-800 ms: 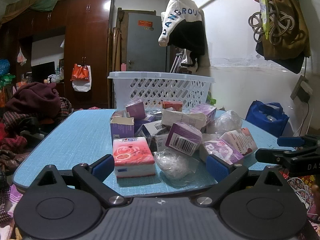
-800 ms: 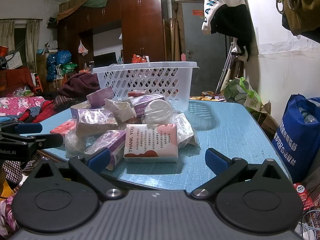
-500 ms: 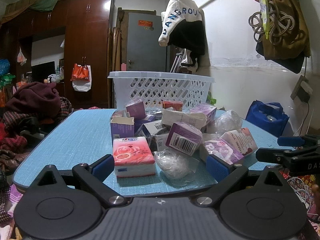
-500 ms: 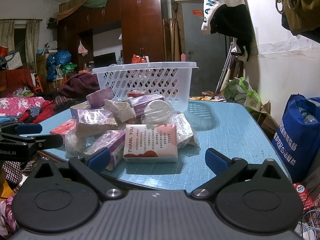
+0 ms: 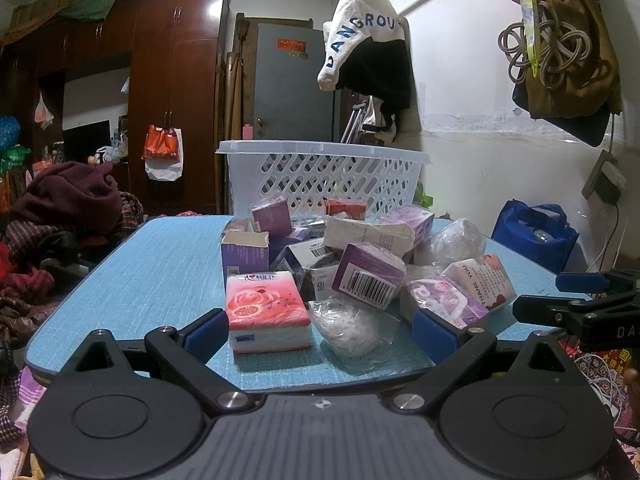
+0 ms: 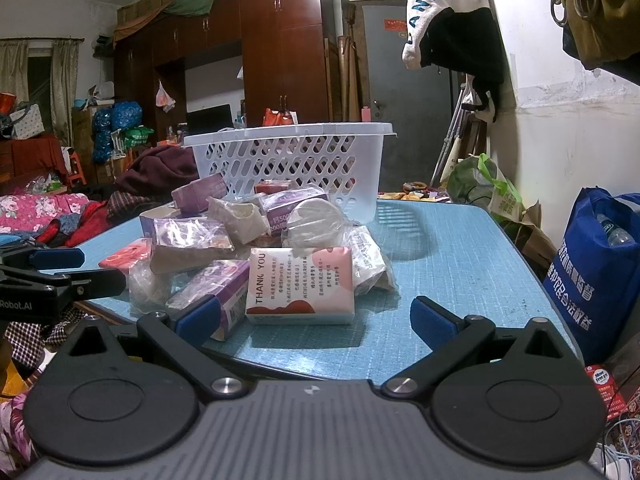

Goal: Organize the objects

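A pile of small boxes and plastic-wrapped packs lies on a blue table (image 5: 160, 276), in front of a white lattice basket (image 5: 324, 176) that also shows in the right wrist view (image 6: 296, 160). My left gripper (image 5: 320, 330) is open and empty at the near table edge, with a pink tissue pack (image 5: 266, 308) just ahead between its fingers. My right gripper (image 6: 316, 318) is open and empty, facing a white-and-pink "THANK YOU" pack (image 6: 300, 284). Each gripper shows at the side of the other's view.
A blue bag (image 6: 596, 276) stands on the floor right of the table. Clothes (image 5: 68, 200) are heaped at the left. A dark wardrobe (image 5: 176, 92) and a grey door (image 5: 292, 88) stand behind. Bags and a cap hang on the white wall at the right.
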A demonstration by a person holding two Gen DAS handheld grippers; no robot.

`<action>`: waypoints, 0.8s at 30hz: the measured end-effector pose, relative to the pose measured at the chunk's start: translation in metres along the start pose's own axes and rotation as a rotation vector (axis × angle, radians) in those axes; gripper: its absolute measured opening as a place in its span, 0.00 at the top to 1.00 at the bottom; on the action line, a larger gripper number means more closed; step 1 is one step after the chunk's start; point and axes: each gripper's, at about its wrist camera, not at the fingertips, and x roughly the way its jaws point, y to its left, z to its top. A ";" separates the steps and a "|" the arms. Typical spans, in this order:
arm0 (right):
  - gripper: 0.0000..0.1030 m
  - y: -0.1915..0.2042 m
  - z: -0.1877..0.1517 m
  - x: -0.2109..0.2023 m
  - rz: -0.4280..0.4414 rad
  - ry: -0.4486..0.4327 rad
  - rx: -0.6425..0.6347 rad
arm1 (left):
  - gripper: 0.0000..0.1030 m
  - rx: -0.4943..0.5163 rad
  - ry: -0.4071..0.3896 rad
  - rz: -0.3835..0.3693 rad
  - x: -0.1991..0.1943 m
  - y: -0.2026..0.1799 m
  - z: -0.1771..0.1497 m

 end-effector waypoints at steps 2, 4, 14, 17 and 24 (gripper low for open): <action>0.00 0.000 0.000 0.000 0.000 0.000 0.000 | 0.03 0.001 0.000 0.000 0.000 0.000 0.000; 0.00 0.000 0.000 0.000 0.000 0.001 0.000 | 0.03 -0.001 0.001 0.000 0.000 0.000 0.000; 0.00 -0.001 0.000 0.000 0.001 0.002 0.003 | 0.03 -0.005 0.004 0.003 0.001 0.001 0.000; 0.00 -0.001 0.000 0.000 0.001 0.004 0.004 | 0.03 -0.005 0.005 0.003 0.001 0.002 0.000; 0.00 -0.002 -0.001 0.001 0.006 0.007 0.010 | 0.03 -0.013 0.005 0.004 0.002 0.003 0.002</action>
